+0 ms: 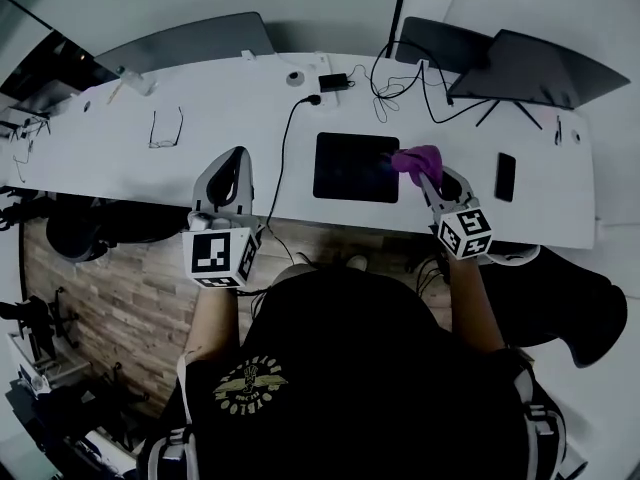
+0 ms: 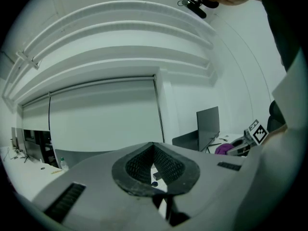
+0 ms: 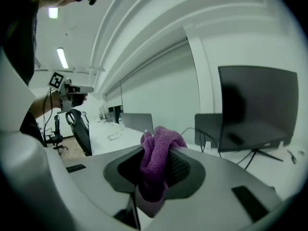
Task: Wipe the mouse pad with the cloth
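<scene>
The black mouse pad (image 1: 355,166) lies flat on the white desk (image 1: 120,168), near its front edge. My right gripper (image 1: 425,173) is shut on a bunched purple cloth (image 1: 418,160), which hangs over the pad's right edge; I cannot tell whether it touches the pad. In the right gripper view the cloth (image 3: 156,162) fills the gap between the jaws and sticks out past them. My left gripper (image 1: 236,160) is over the desk's front edge, left of the pad, jaws shut with nothing between them. The left gripper view (image 2: 154,150) looks across the room, not at the pad.
A black phone (image 1: 505,176) lies right of the pad. Folded glasses (image 1: 165,128) sit at the left. A cable (image 1: 285,143) runs from a power adapter (image 1: 333,81) off the front edge. Dark monitors (image 1: 530,68) and tangled cables (image 1: 400,83) stand behind. An office chair (image 1: 570,308) is at my right.
</scene>
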